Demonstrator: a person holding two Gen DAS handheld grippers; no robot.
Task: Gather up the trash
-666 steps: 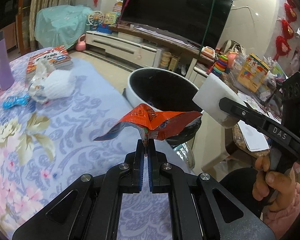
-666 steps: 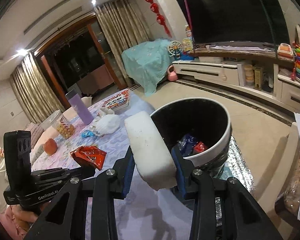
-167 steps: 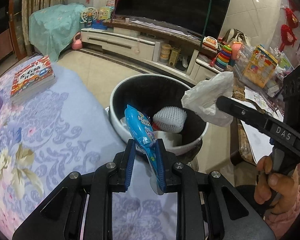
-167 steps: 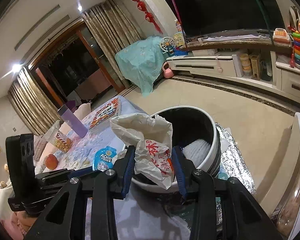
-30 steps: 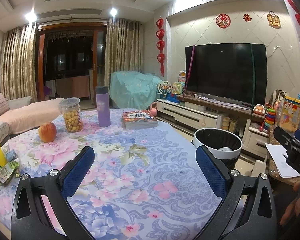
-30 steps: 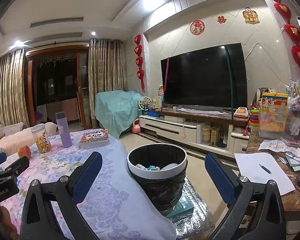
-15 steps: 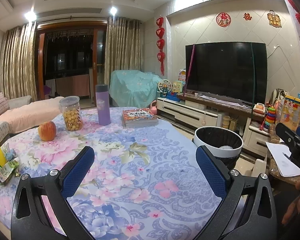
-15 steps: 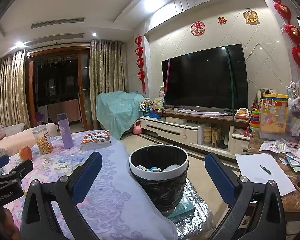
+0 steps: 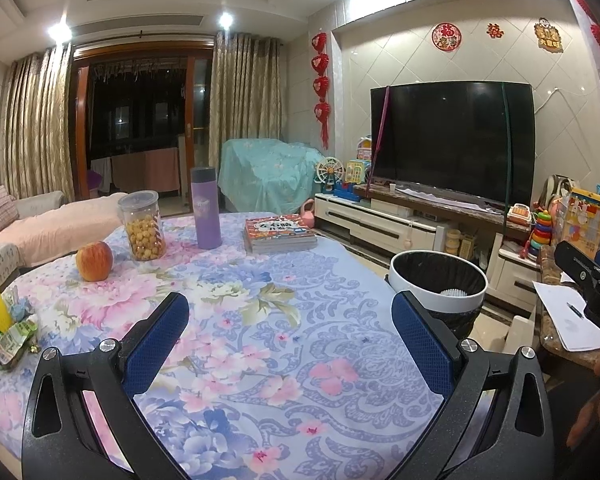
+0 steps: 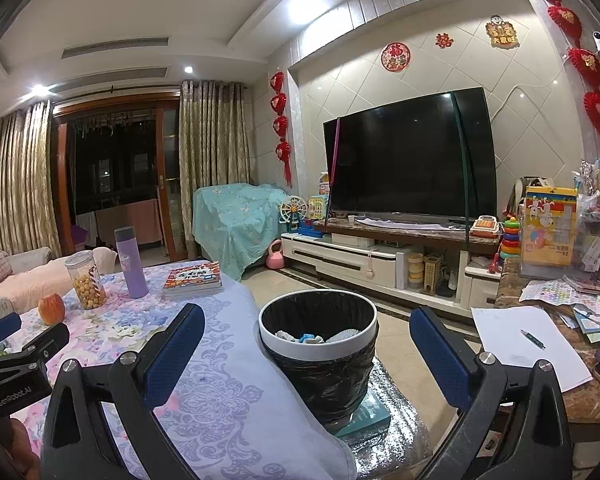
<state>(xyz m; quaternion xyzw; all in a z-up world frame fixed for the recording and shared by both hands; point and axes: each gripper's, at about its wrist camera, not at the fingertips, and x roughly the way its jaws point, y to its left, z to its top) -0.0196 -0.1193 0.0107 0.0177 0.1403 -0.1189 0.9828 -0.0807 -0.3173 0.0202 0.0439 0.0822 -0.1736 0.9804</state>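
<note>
The round white trash bin (image 10: pixel 318 347) with a black liner stands on the floor off the table's right end and holds several pieces of trash; it also shows in the left wrist view (image 9: pixel 436 293). My left gripper (image 9: pixel 290 334) is open and empty above the floral tablecloth (image 9: pixel 260 344). My right gripper (image 10: pixel 306 352) is open and empty, held back from the bin. Green and yellow wrappers (image 9: pixel 2 332) lie at the table's far left edge.
An apple (image 9: pixel 94 261), a jar of yellow balls (image 9: pixel 142 225), a purple bottle (image 9: pixel 206 213) and a stack of books (image 9: pixel 278 234) stand at the table's far side. A side table with papers (image 10: pixel 528 344) is on the right. A TV (image 10: pixel 410 160) fills the back wall.
Both grippers have stayed open and empty. The views have shifted only slightly over the last second.
</note>
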